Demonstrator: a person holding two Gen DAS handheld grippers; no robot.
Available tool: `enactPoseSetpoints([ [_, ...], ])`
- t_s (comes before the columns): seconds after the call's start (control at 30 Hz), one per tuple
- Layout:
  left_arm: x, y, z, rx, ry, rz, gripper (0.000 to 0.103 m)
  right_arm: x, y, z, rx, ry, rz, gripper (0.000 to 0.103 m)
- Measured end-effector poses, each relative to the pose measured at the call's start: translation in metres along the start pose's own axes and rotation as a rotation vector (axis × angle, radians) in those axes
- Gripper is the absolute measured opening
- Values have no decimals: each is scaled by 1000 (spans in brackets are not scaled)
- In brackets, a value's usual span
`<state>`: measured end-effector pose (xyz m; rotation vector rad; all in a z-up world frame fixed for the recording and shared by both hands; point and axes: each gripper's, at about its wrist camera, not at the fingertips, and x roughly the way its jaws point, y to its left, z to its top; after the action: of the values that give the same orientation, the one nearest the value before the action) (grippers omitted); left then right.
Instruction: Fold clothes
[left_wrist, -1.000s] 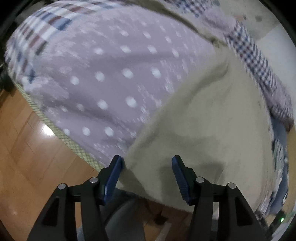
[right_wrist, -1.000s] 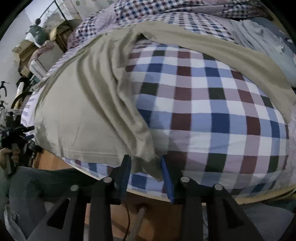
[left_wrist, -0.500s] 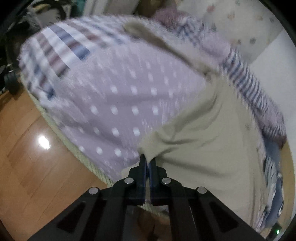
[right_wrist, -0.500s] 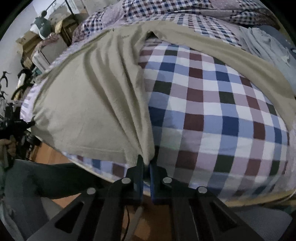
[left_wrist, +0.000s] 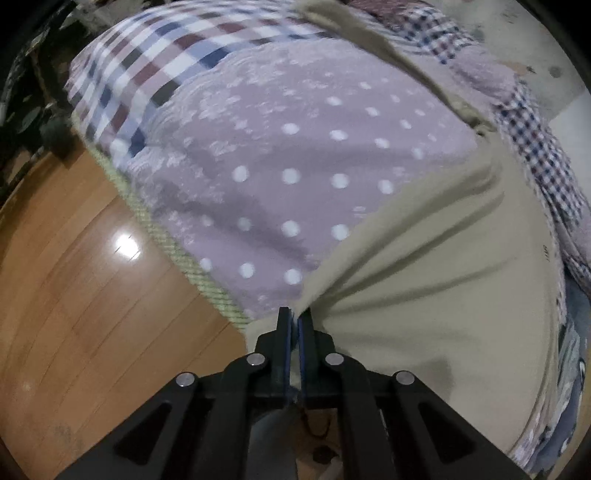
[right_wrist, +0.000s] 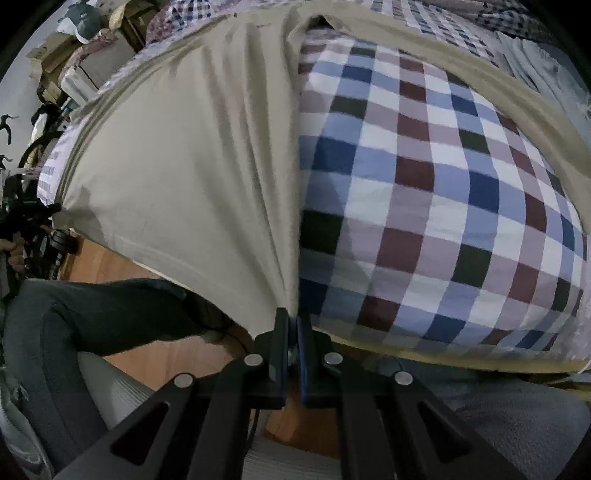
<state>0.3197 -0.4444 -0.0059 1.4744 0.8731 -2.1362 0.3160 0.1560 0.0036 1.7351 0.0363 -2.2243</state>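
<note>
Both tongs, spread a second ago, now pinch the beige garment (left_wrist: 436, 280) at the bed's near edge, left tongs (left_wrist: 294, 323) and right tongs (right_wrist: 291, 321) at its hem corners, ready to lift for folding.

Wooden plank floor (left_wrist: 85, 306) with a bright light reflection (left_wrist: 126, 246). Bed covered by checked bedding (right_wrist: 436, 206) and dotted lilac blanket (left_wrist: 295, 177). Stacked cardboard boxes (right_wrist: 55, 59) beyond the bed's far corner.

The beige garment (left_wrist: 436, 280) runs off the frame's edge, its far end perhaps blurred.
</note>
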Motion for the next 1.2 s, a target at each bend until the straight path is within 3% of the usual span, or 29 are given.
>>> enactPoseSetpoints([
  [0.03,-2,5,-1,-20,-2,4,6,2,0,0,-1,15,-10,3],
  [0.17,-10,23,-5,-98,-23,9,22,1,-3,0,10,22,-34,5],
  [0.23,-23,20,-6,-114,-88,-57,29,-7,-9,1,33,-13,-17,5],
  [0.37,-49,12,-7,-142,-221,-195,62,-29,-25,5,94,-115,20,13],
  [0.53,-80,-3,-12,-154,-400,-384,78,-62,-38,8,133,-285,36,32],
  [0.63,-71,-50,-3,-63,-488,-477,78,-83,-46,11,151,-390,46,34],
  [0.83,-71,-106,-18,159,-497,-541,84,-94,-50,24,177,-581,2,43],
  [1.03,-57,-174,-14,425,-474,-540,85,-84,-97,39,340,-562,-96,45],
  [1.13,-46,-212,-13,554,-435,-541,85,-92,-115,45,363,-590,-152,46],
  [1.2,-46,-234,-19,644,-450,-541,85,-98,-125,51,383,-619,-182,47],
])
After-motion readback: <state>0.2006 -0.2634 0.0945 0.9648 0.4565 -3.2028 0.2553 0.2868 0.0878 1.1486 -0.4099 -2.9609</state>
